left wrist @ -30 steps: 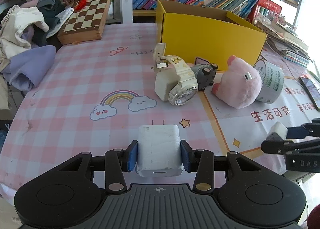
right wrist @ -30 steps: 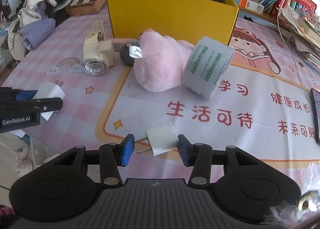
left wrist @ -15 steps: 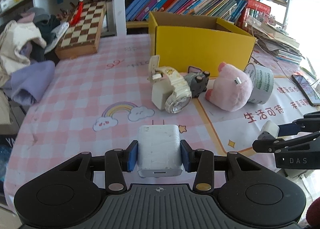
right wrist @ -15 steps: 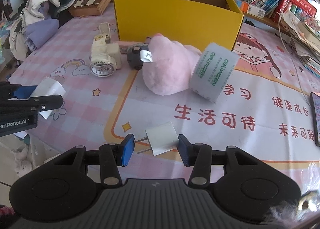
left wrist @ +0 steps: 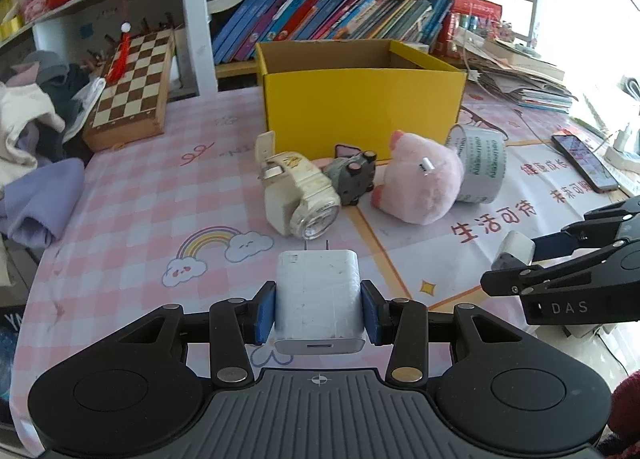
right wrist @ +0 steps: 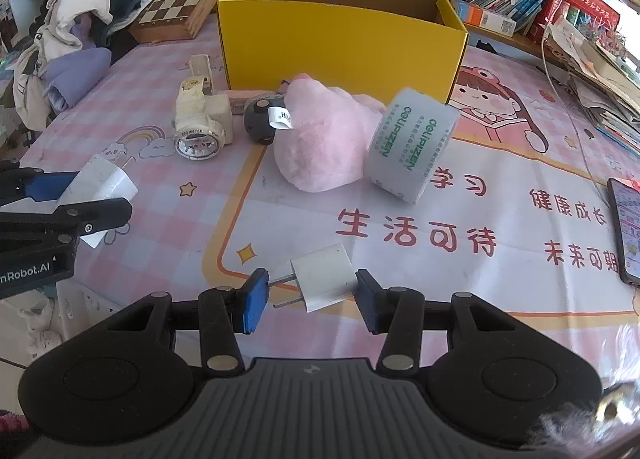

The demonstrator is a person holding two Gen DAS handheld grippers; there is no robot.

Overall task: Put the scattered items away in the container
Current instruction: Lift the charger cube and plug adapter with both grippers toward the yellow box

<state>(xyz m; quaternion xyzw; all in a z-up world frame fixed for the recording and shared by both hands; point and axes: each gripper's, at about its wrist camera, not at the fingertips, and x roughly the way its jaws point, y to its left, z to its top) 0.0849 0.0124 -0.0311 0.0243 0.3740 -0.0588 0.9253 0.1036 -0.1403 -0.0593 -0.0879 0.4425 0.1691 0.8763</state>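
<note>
Charger clamped in left tool | plug clamped in right tool — box beyond

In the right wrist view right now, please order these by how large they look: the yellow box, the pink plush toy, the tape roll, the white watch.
1. yellow box
2. pink plush toy
3. tape roll
4. white watch

The plush toy and the tape roll touch, so nearness hardly affects their order.
</note>
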